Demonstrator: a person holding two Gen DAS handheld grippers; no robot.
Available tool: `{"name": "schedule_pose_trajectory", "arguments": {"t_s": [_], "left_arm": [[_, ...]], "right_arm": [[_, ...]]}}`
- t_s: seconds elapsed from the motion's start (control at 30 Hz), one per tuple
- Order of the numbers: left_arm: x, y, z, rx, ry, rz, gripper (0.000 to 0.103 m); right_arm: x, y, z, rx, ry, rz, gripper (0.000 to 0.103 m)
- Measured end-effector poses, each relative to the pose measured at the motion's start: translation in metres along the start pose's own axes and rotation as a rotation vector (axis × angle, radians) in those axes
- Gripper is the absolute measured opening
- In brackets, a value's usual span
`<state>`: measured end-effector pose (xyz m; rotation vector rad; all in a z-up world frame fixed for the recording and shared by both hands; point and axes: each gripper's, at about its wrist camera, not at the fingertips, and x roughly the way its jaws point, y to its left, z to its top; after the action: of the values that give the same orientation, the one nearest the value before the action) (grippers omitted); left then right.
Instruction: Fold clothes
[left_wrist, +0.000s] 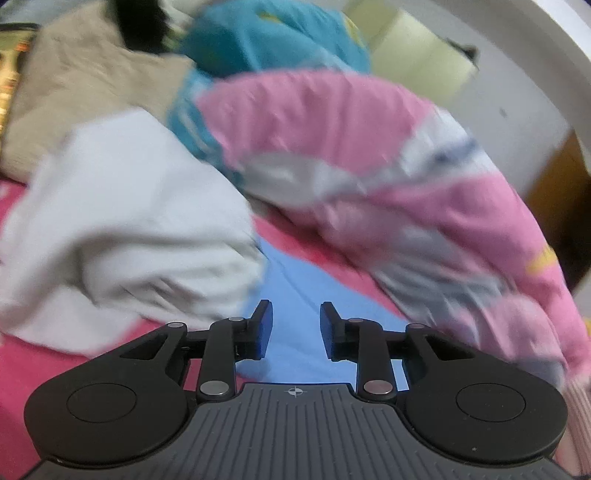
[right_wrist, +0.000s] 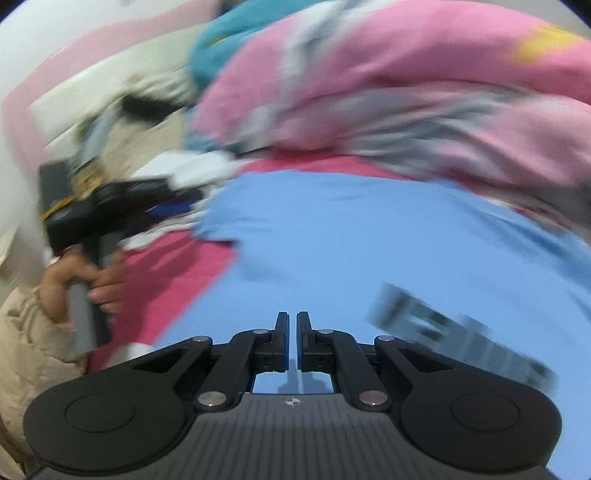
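The light-blue garment (right_wrist: 332, 236) lies spread flat on the deep pink bedsheet (right_wrist: 173, 280) — a smooth, thin knit with only shallow creases, and a blurred dark printed patch (right_wrist: 454, 339) near its right part in the right wrist view. The right gripper (right_wrist: 292, 341) hovers over the cloth with its black jaws drawn together to a narrow slit and nothing between them. The left gripper (left_wrist: 296, 330) hangs above the blue cloth's near edge, its blue-padded jaws standing apart and empty; in the right wrist view a hand (right_wrist: 92, 284) in a puffy beige quilted sleeve (right_wrist: 33, 343) grips its grey handle. Beyond the garment sits a bulky pink quilt (left_wrist: 369, 140) with grey and white bands and a yellow mark, soft and rumpled. To the left of it is a heaped white cloth (left_wrist: 122, 221), thick and loosely folded, touching the blue cloth's edge. Behind these rise a teal garment (left_wrist: 273, 40) and a tan, fuzzy-looking blanket (left_wrist: 81, 85) — all blurred. A pale wall (left_wrist: 524, 74) and a brown wooden panel (left_wrist: 561, 206) close the room at the right.
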<state>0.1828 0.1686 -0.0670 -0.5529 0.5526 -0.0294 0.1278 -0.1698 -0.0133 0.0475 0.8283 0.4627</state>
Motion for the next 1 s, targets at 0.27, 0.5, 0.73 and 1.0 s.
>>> {"name": "schedule_pose_trajectory", "arguments": {"t_s": [0.27,0.5,0.73,1.0], "left_arm": [[0.049,-0.070,-0.029,0.231,0.147,-0.056,0.028],[0.077,-0.069,-0.051,0.290,0.189,-0.051,0.028],[0.078,-0.072,-0.055,0.319,0.170,-0.048,0.028],[0.078,-0.071,-0.055,0.316,0.167,-0.052,0.028]], "right_arm": [[-0.051,-0.120,0.015,0.172,-0.114,-0.253,0.005],[-0.011,-0.195,0.065,0.113,-0.145,-0.310,0.040],[0.036,-0.264,0.093,0.167,-0.070,-0.260,0.040],[0.048,-0.268,0.086,0.086,-0.048,-0.264,0.040]]}}
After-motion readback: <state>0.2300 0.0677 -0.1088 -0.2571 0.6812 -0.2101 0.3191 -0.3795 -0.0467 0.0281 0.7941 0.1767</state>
